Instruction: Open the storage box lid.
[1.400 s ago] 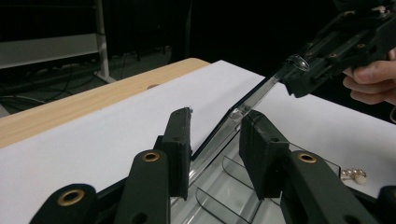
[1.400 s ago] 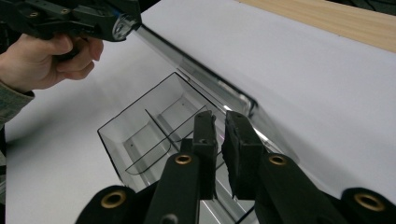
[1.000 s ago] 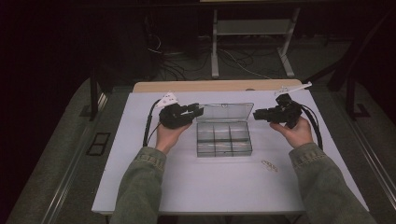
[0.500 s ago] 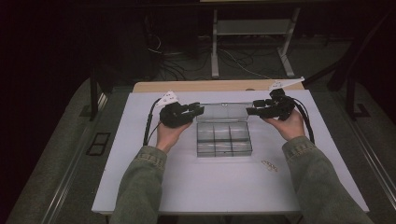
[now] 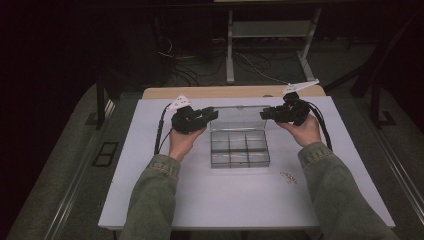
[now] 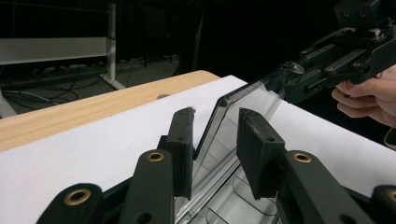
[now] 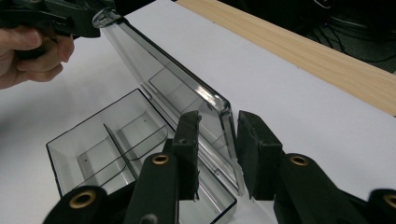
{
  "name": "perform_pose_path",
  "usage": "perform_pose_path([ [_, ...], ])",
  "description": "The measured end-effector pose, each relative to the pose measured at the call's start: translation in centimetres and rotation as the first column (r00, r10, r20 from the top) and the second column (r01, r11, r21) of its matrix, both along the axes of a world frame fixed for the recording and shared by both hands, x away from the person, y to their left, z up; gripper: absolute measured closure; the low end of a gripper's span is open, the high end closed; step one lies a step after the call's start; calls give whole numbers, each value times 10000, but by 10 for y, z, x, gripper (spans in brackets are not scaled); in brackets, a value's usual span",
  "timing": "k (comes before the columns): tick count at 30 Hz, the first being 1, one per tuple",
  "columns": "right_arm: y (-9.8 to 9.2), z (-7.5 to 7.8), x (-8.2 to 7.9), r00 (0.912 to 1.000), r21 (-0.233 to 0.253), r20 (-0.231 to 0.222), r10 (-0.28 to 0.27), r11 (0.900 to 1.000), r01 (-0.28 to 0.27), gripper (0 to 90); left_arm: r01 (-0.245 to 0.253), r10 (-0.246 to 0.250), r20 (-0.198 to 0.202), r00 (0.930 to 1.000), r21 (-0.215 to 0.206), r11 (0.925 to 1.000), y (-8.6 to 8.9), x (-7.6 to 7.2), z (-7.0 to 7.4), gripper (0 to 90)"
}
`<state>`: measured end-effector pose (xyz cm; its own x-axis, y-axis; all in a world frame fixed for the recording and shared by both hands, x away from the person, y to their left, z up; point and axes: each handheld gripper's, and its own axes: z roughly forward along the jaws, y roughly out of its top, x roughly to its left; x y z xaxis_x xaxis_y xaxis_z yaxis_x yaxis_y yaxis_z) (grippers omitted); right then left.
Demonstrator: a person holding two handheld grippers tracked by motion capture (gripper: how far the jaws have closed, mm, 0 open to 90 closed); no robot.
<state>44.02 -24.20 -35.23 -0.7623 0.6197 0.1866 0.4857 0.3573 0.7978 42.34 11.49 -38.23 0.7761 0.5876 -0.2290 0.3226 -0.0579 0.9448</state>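
Clear compartment box (image 5: 239, 148) at mid-table on the white sheet (image 5: 150, 190), lid (image 5: 239, 119) raised near upright at the far side. Left gripper (image 6: 215, 148) at the lid's left corner, jaws parted a little, lid edge standing between the pads (image 6: 184, 149), not pinched as far as can be told. Right gripper (image 7: 216, 154) at the right corner likewise, jaws slightly apart astride the edge. Small metal bits (image 5: 288, 177) lying just beside the box, toward the near right.

worktop (image 5: 150, 200): white sheet over a wooden top, wood strip bare at the far edge | clear box (image 5: 239, 148) sits mid-worktop, lid up | small metal bits (image 5: 288, 176) lie just right of it
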Motion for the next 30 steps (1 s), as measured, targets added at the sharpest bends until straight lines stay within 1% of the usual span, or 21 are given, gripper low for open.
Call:
perform_pose_path([
  [2,0,0,2,10000,31,-16,-18,10000,18,691,-13,12,-138,9999,-75,10000,1,1,-2,629],
  [5,0,-1,4,9998,126,-131,-125,9998,127,691,-12,10,-380,9993,-51,10000,2,3,-6,588],
  [6,-1,-1,5,9999,168,-69,-123,9998,124,692,-14,12,-450,9990,-33,10000,2,4,-7,580],
  [8,-2,-2,7,9996,319,-192,-186,9993,192,692,-22,19,-570,9984,-48,10000,2,6,-10,565],
  [15,-3,-4,10,9994,503,-263,-212,9985,225,695,106,-92,-965,9953,139,9998,-1,9,-19,548],
  [19,-4,-5,11,9993,579,-279,-247,9980,262,695,117,-91,-1137,9935,225,9997,-4,10,-23,545],
  [24,-5,-6,12,9992,642,-306,-251,9976,271,695,71,-47,-1192,9929,194,9998,-3,11,-25,555],
  [30,-4,-7,13,9991,741,-323,-270,9968,293,696,81,-32,-1355,9908,357,9993,-4,13,-29,556],
])
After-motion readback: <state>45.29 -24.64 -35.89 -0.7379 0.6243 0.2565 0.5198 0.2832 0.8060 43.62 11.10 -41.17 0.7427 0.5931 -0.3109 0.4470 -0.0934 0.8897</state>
